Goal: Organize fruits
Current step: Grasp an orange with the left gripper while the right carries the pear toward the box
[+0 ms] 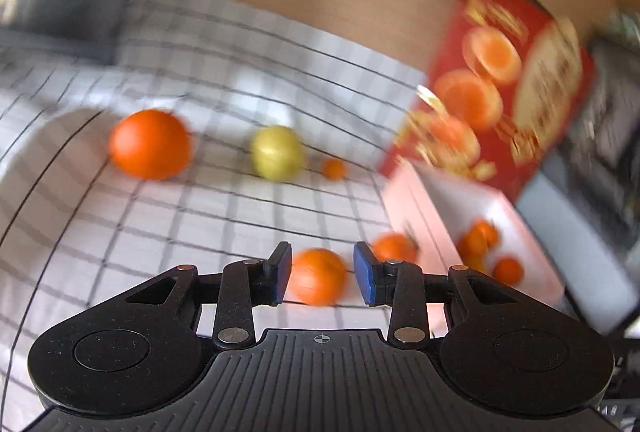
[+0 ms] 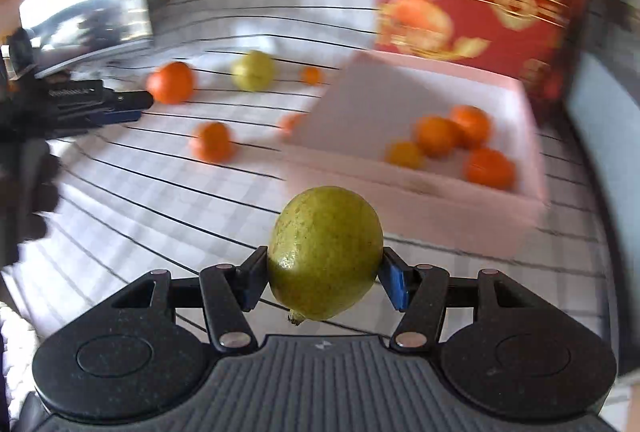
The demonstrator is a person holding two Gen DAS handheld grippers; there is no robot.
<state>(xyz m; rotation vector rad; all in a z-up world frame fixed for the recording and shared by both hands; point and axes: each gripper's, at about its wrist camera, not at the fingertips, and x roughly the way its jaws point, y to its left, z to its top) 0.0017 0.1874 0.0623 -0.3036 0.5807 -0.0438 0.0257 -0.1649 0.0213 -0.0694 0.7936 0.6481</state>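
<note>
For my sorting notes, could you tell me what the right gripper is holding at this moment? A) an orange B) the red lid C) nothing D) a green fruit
D: the right gripper has its blue pads pressed on both sides of a green fruit, lifted clear of the checked cloth.

Each fisheye camera sits just behind its own hand-held gripper, looking forward and downward, close over the grey checked cloth (image 1: 208, 216). Both views share the open white box with a red printed lid (image 2: 420, 188) and the loose round orange fruits (image 2: 170, 82).
</note>
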